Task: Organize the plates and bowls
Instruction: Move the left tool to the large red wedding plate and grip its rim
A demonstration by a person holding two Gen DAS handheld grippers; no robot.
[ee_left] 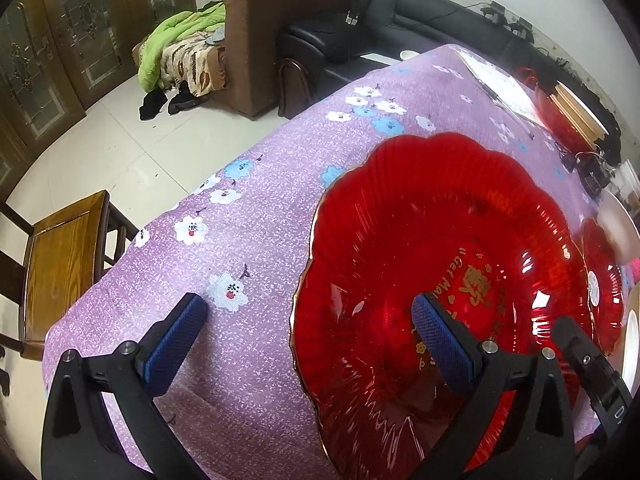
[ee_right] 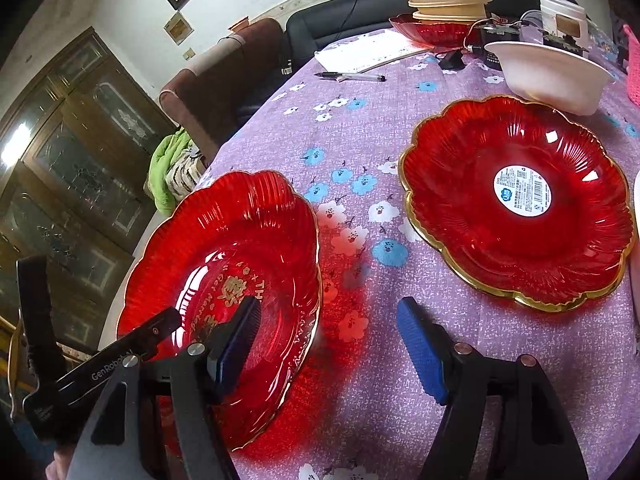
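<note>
A red scalloped plate with gold lettering (ee_left: 432, 248) lies near the table's edge; it also shows in the right wrist view (ee_right: 240, 248), tilted up on one side. My left gripper (ee_left: 308, 320) is open, its jaws either side of the plate's left rim. My right gripper (ee_right: 326, 320) is open, its jaws either side of the same plate's right rim. A second red plate with a white sticker (ee_right: 516, 204) lies flat to the right. A white bowl (ee_right: 552, 76) stands behind it.
The table has a purple flowered cloth (ee_right: 360, 128). At the back are a red dish under stacked pale plates (ee_right: 448, 12), a paper and pen (ee_right: 352, 77), cables and a white cup (ee_right: 560, 12). A wooden chair (ee_left: 60, 256) stands by the table's edge.
</note>
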